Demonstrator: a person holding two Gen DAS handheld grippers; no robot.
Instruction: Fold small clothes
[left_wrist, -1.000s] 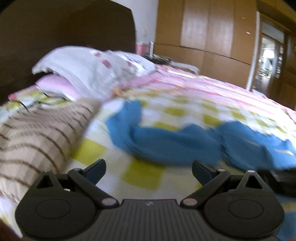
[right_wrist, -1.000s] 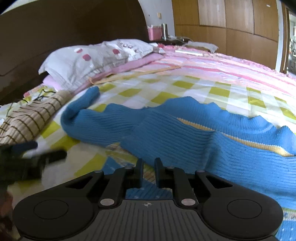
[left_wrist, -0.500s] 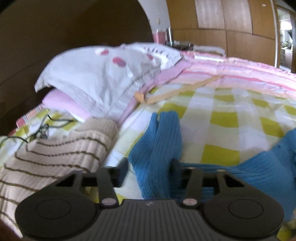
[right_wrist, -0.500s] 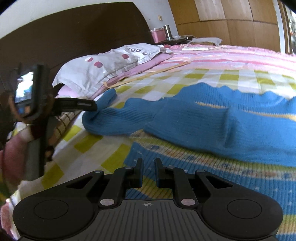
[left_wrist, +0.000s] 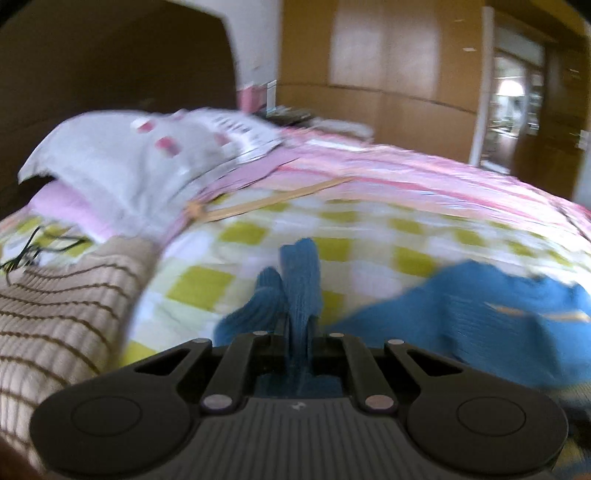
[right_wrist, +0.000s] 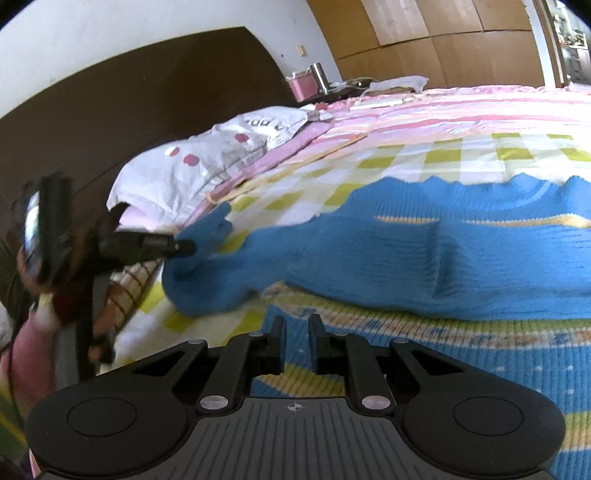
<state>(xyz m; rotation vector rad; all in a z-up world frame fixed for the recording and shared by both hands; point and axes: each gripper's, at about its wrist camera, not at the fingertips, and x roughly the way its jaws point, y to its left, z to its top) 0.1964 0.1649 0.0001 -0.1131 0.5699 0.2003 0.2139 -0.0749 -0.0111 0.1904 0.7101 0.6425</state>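
A blue knitted sweater (right_wrist: 424, 254) with a thin yellow stripe lies on the checked bedspread (right_wrist: 406, 155). Its sleeve (left_wrist: 299, 280) runs out to the left. My left gripper (left_wrist: 298, 332) is shut on the sleeve near its cuff, with knit bunched between the jaws. It also shows in the right wrist view (right_wrist: 184, 248), pinching the sleeve end (right_wrist: 214, 225). My right gripper (right_wrist: 296, 332) is shut with only a narrow gap between the jaws and holds nothing, low over the sweater's patterned hem (right_wrist: 443, 354).
A white pillow (left_wrist: 140, 158) on a pink one lies by the dark headboard (right_wrist: 129, 99). A beige striped garment (left_wrist: 62, 302) lies at the left. A black cable (left_wrist: 33, 251) lies beside it. Wooden wardrobes (left_wrist: 388, 74) stand behind the bed.
My left gripper has swung from open over the sweater's middle to the sleeve and shut on it. The right gripper has stayed shut and shifted its view left.
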